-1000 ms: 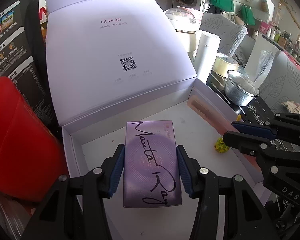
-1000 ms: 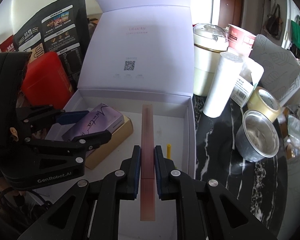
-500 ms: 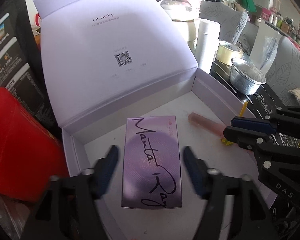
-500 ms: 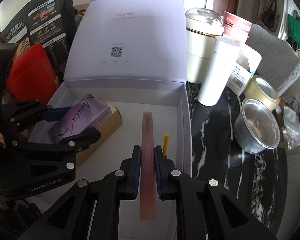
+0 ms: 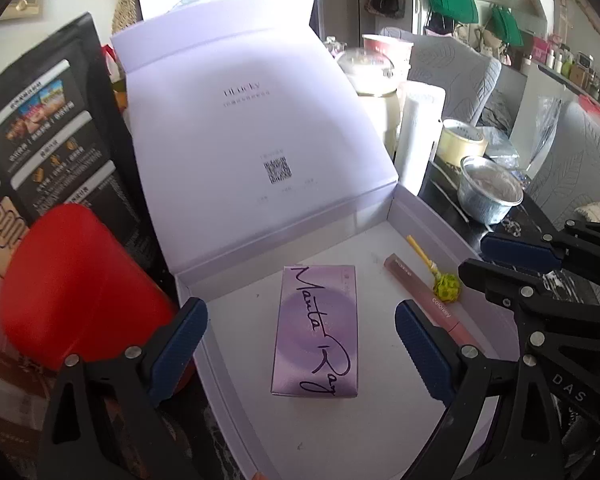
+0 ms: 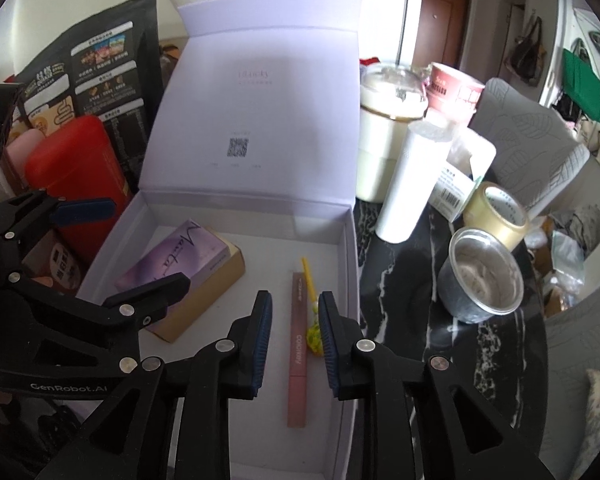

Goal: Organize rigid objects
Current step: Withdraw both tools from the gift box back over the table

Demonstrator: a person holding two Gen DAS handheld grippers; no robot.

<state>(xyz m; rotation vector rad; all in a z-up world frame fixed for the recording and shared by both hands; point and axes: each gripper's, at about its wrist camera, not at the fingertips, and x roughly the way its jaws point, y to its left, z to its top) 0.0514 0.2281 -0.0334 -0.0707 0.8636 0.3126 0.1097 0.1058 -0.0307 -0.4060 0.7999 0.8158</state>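
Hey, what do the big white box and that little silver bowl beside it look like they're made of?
White box: likely rigid matte cardboard, with a creased hinged lid and printed code. Silver bowl: probably thin metal or foil, judging by its shiny rim and dull grey sheen.

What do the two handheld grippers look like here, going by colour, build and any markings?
Both are matte black plastic frames with silver rivets and ribbed dark-blue finger pads. The left gripper carries white "GenRobot.AI" lettering in the right wrist view; the right gripper shows "DAS" in the left wrist view. No cables, hands or sleeves are visible.

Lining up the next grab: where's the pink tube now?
In the right wrist view the pink tube lies flat in the white box, near its right wall, beside the yellow stick.
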